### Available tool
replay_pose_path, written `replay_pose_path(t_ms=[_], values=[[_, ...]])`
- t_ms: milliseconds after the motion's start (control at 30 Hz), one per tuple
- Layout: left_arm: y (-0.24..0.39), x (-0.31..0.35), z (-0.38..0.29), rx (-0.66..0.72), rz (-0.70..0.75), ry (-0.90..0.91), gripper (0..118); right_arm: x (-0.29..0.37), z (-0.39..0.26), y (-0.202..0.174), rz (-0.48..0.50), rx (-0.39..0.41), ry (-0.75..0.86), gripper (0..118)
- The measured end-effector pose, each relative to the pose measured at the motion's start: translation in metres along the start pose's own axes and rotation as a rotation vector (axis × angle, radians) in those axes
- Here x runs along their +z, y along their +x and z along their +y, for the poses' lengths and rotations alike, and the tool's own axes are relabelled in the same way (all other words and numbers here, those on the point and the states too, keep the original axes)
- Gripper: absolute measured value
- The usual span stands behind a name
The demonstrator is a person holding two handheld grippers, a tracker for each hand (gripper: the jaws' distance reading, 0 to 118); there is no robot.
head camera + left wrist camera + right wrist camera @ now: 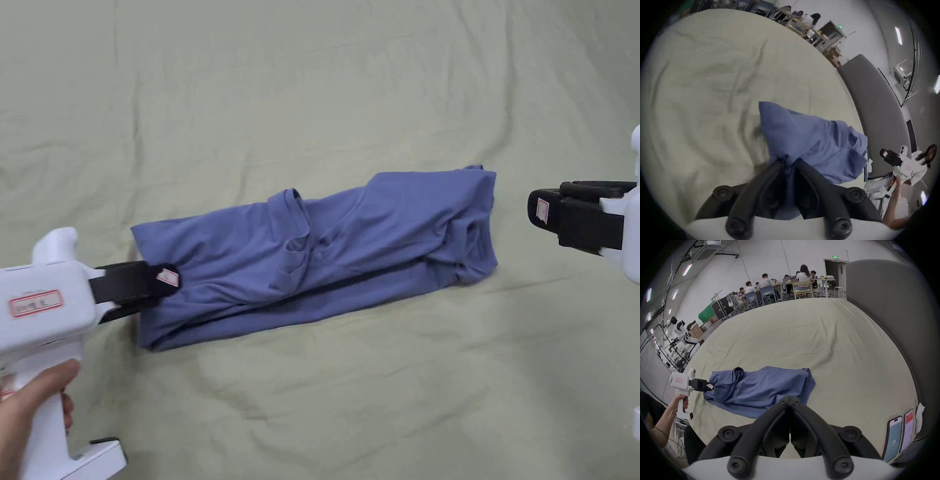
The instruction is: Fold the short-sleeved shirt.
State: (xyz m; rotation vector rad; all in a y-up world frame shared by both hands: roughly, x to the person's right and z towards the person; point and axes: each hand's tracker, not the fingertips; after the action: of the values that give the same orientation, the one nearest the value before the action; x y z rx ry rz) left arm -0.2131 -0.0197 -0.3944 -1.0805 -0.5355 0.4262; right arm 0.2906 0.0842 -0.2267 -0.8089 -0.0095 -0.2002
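Now left gripper (164, 282) jaws clamp shirt (350, 244) end; right gripper (539, 209) jaws closed, empty.

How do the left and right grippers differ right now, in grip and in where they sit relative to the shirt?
The left gripper has its jaws closed on blue cloth at one end of the shirt; the right gripper has its jaws pressed together with nothing between them. The left touches the shirt; in the head view the right sits apart from the shirt's other end, over the green sheet. Both point in toward the shirt.
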Motion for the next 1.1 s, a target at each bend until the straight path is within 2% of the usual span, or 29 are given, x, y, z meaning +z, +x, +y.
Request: replay_pose_path(t_ms=[133,200,300,400,500,600,700,833,933,967,1000,1033,1100], values=[[-0.015,0.059,0.017,0.029,0.072,0.082,7,0.008,-0.001,0.009,-0.005,-0.005,0.016,2],[-0.008,0.084,0.023,-0.052,0.265,0.11,7,0.008,-0.001,0.015,-0.009,-0.013,0.02,2],[0.016,0.108,0.032,-0.092,0.449,0.121,7,0.007,-0.003,0.022,-0.015,-0.031,0.022,2],[0.071,0.097,0.033,-0.297,0.544,0.095,7,0.006,-0.004,0.027,-0.018,-0.041,0.019,2],[0.125,0.066,0.03,-0.428,0.518,0.051,7,0.009,-0.005,0.033,-0.024,-0.049,0.02,2],[0.175,0.026,0.024,-0.496,0.383,-0.017,7,0.014,-0.006,0.04,-0.024,-0.062,0.027,2],[0.211,-0.027,0.015,-0.589,0.332,-0.102,7,0.02,-0.009,0.049,-0.033,-0.072,0.033,2],[0.237,-0.085,0.001,-0.601,0.245,-0.216,7,0.026,-0.014,0.063,-0.054,-0.093,0.036,2],[0.246,-0.109,-0.006,-0.62,0.249,-0.249,10,0.028,-0.019,0.073,-0.075,-0.111,0.029,2],[0.242,-0.113,-0.003,-0.589,0.234,-0.264,21,0.027,-0.02,0.075,-0.077,-0.117,0.024,2],[0.235,-0.113,0.003,-0.512,0.19,-0.273,56,0.027,-0.022,0.077,-0.079,-0.122,0.022,2],[0.229,-0.107,0.008,-0.407,0.074,-0.292,79,0.027,-0.023,0.078,-0.078,-0.127,0.02,2],[0.216,-0.078,0.018,-0.26,-0.065,-0.269,84,0.027,-0.024,0.079,-0.072,-0.133,0.018,2]])
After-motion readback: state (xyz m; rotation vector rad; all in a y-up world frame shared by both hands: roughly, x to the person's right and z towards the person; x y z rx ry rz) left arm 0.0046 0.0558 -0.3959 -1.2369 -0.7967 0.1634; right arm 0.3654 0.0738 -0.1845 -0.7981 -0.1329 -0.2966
